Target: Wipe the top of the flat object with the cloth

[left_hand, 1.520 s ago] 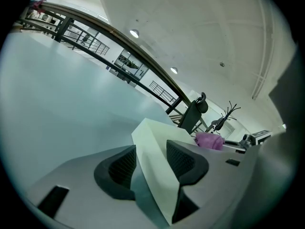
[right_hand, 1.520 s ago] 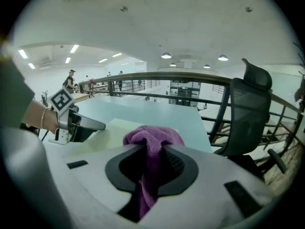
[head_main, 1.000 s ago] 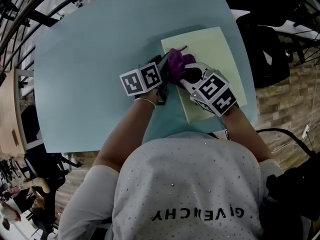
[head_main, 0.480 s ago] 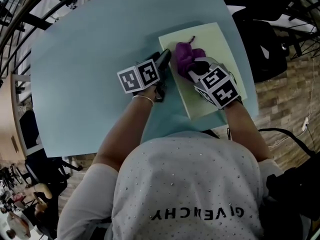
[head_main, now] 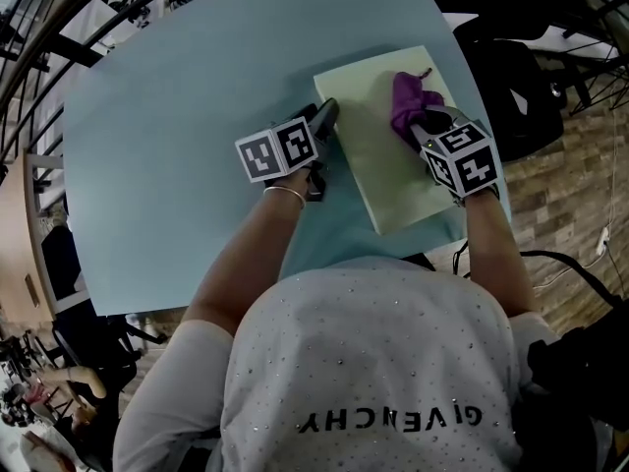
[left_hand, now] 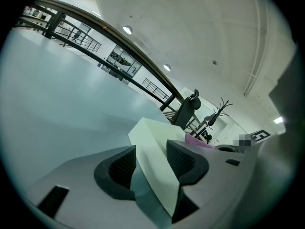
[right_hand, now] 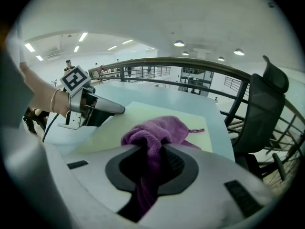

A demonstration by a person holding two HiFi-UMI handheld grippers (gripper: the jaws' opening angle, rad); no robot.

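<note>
Right gripper view: cloth [right_hand: 157, 130] between jaws

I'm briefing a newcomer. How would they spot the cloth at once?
On the large pale blue table, a flat pale yellow rectangular board lies near the right edge. On its far part sits a crumpled purple cloth, pinched by the right gripper: the only soft, purple thing there.

GIVENCHY, across grey shirt [head_main: 373, 362] (reads upside down)
</note>
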